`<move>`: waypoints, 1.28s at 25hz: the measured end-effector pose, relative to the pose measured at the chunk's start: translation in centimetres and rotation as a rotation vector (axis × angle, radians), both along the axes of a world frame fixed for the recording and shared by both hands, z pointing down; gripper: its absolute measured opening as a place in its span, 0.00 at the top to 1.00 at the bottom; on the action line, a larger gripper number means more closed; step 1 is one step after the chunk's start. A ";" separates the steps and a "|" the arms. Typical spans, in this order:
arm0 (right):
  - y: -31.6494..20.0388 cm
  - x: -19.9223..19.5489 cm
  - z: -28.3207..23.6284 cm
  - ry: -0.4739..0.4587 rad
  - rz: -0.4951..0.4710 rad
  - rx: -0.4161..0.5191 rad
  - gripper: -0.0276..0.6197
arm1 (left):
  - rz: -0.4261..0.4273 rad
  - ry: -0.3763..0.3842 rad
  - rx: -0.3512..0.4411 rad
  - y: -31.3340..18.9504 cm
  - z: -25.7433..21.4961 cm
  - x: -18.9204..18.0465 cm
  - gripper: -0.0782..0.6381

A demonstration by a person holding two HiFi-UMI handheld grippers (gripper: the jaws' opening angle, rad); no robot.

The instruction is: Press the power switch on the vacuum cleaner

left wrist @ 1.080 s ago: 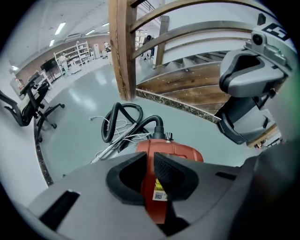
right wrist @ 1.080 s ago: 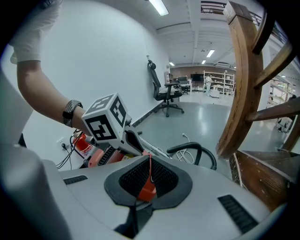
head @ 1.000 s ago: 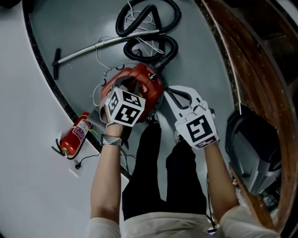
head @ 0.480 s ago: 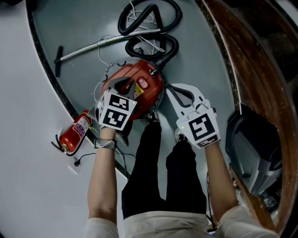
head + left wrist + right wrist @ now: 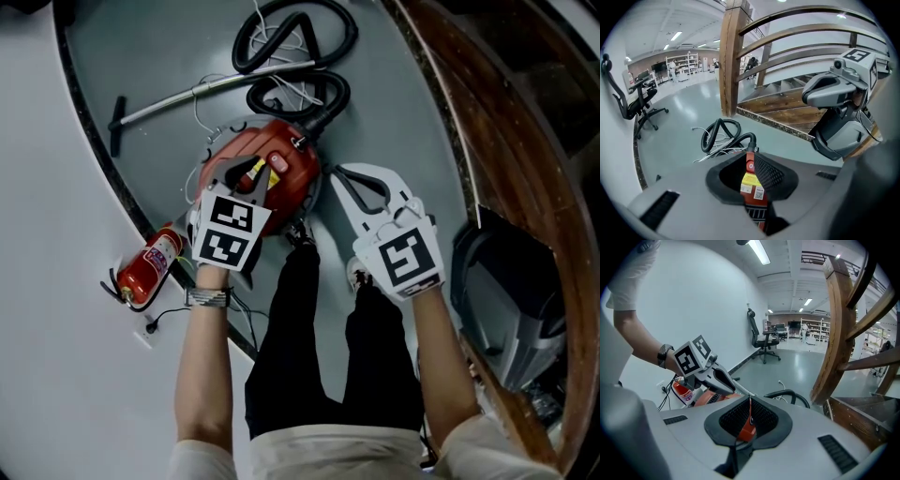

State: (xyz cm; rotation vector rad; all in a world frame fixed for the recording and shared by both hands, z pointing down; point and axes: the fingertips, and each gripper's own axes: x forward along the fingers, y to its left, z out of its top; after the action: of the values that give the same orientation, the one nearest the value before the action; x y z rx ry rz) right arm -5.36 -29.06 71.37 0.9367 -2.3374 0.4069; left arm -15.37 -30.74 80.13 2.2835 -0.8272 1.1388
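moved: left gripper (image 5: 242, 180) lifted off the vacuum cleaner (image 5: 292, 183), switch (image 5: 278, 162) uncovered
left jaws: a little apart, nothing held
right gripper (image 5: 336, 174): jaws closed, nothing held

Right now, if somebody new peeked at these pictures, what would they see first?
Probably the round red vacuum cleaner, sitting on the grey floor in the middle of the head view, just ahead of the person's legs. Behind it lies its coiled black hose, and to the left a small red fire extinguisher sits by the white wall.
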 end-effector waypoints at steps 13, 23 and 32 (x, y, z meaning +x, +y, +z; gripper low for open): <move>2.2 1.8 -3.0 -0.016 -0.017 0.062 0.91 | -0.065 -0.026 0.075 2.8 -3.4 0.7 0.85; 6.2 4.3 -5.6 -0.006 -0.047 0.097 0.91 | -0.147 -0.030 0.118 7.1 -5.8 2.1 0.89; 9.4 7.9 -9.9 -0.002 -0.037 0.164 0.91 | -0.169 -0.041 0.211 10.9 -10.6 4.8 0.89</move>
State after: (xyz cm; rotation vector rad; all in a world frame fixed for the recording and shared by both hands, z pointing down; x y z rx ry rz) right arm 2.59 -19.68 61.44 0.9669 -2.4145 0.2039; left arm -10.56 -19.84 69.50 2.3088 -1.1827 1.0698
